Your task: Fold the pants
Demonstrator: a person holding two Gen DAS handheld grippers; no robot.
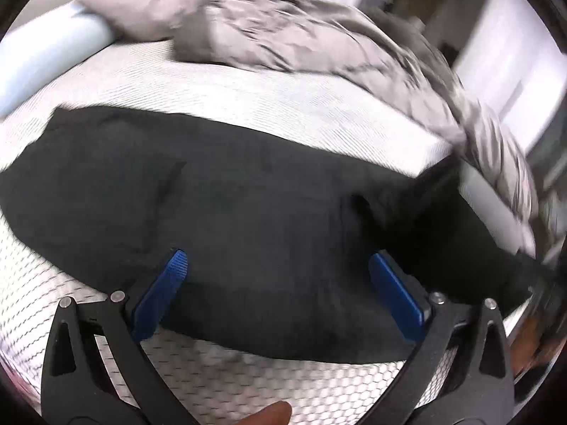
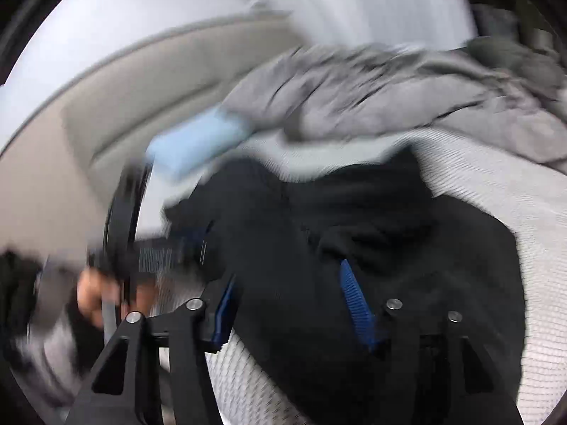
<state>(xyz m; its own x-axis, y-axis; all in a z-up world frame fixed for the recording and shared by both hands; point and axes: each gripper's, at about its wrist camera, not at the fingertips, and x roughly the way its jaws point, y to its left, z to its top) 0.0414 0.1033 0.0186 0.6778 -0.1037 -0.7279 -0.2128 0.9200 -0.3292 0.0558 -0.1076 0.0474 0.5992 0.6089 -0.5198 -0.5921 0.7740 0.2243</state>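
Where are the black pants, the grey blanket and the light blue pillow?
black pants (image 1: 248,194), left wrist view, middle of the cloth
grey blanket (image 1: 283,28), left wrist view, crumpled middle
light blue pillow (image 2: 198,141), right wrist view, visible end

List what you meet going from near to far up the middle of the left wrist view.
Left tool → black pants → white mattress → grey blanket.
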